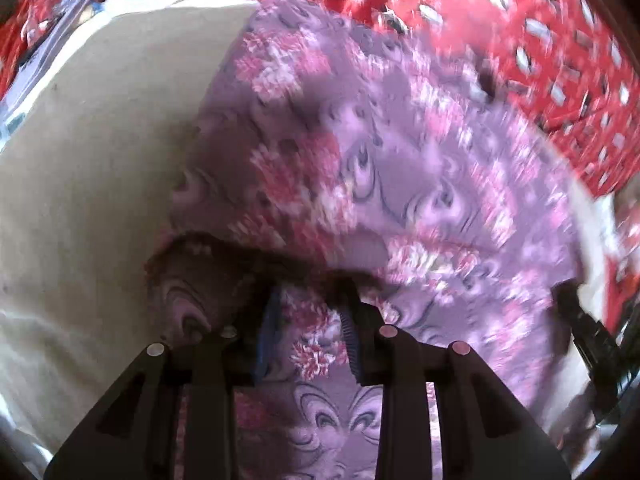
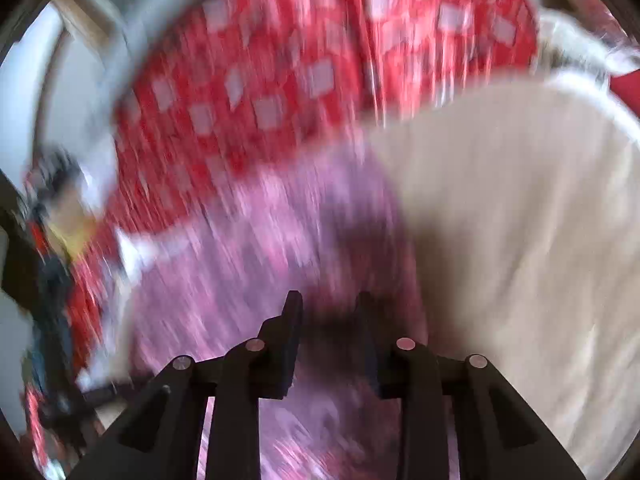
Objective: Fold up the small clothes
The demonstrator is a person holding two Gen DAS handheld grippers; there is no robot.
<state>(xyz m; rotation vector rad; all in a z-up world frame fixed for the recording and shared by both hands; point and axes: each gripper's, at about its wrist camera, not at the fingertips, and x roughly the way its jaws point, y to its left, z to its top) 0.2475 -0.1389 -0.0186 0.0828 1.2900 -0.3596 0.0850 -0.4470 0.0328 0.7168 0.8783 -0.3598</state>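
A purple cloth with pink flowers lies on a beige sheet. Its near edge is folded over and raised just ahead of my left gripper. The left jaws stand apart, with cloth between and below the fingers; I cannot tell if they pinch it. In the blurred right wrist view the same purple cloth lies under my right gripper, whose jaws stand apart over it. The other gripper shows at the right edge of the left wrist view.
A red patterned cover with grey lozenges lies beyond the cloth; it also shows in the right wrist view. The beige sheet spreads to the right there. Papers or boxes sit at the far left.
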